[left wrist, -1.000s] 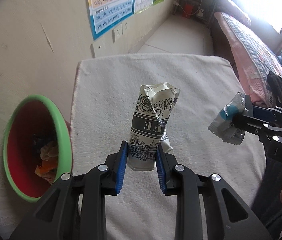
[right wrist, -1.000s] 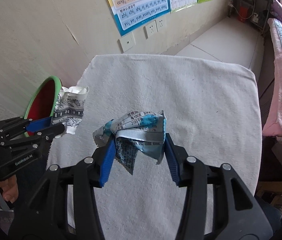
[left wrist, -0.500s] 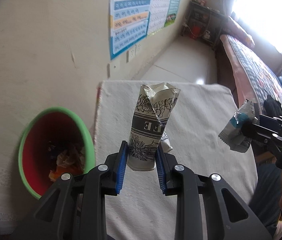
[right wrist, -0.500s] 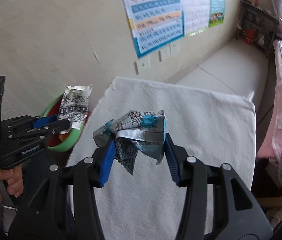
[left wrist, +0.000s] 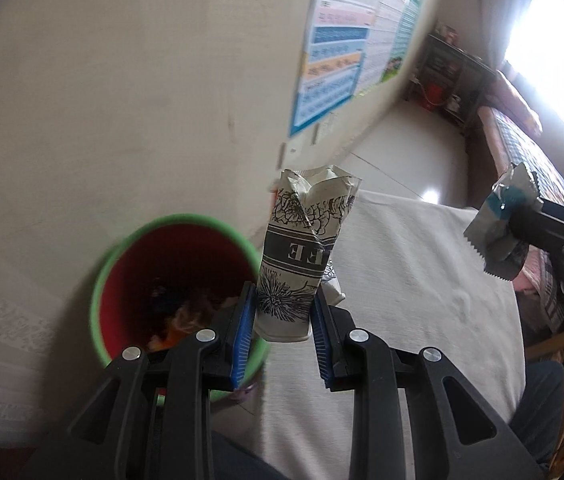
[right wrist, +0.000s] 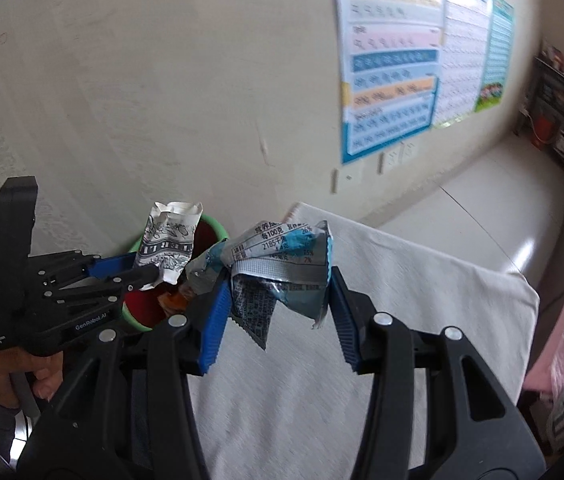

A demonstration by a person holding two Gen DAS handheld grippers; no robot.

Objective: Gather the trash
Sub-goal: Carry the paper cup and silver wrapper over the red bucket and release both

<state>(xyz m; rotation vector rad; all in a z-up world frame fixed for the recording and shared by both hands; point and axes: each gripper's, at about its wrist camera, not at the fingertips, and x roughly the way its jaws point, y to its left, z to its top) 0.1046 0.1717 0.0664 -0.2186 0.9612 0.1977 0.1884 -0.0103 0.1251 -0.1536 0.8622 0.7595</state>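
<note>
The left gripper (left wrist: 284,330) has its fingers clamped on a crushed paper cup (left wrist: 302,256), upright just right of the bin (left wrist: 121,248) meant to take it, while the right gripper (right wrist: 277,304) pinches a foil wrapper (right wrist: 277,264) over the table (right wrist: 422,312), bin beyond-left.

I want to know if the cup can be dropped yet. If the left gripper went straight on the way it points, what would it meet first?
Probably the white cloth, just right of the bin's rim. The left gripper and its cup look aimed beside the bin, not into it, though depth is unclear.
</note>
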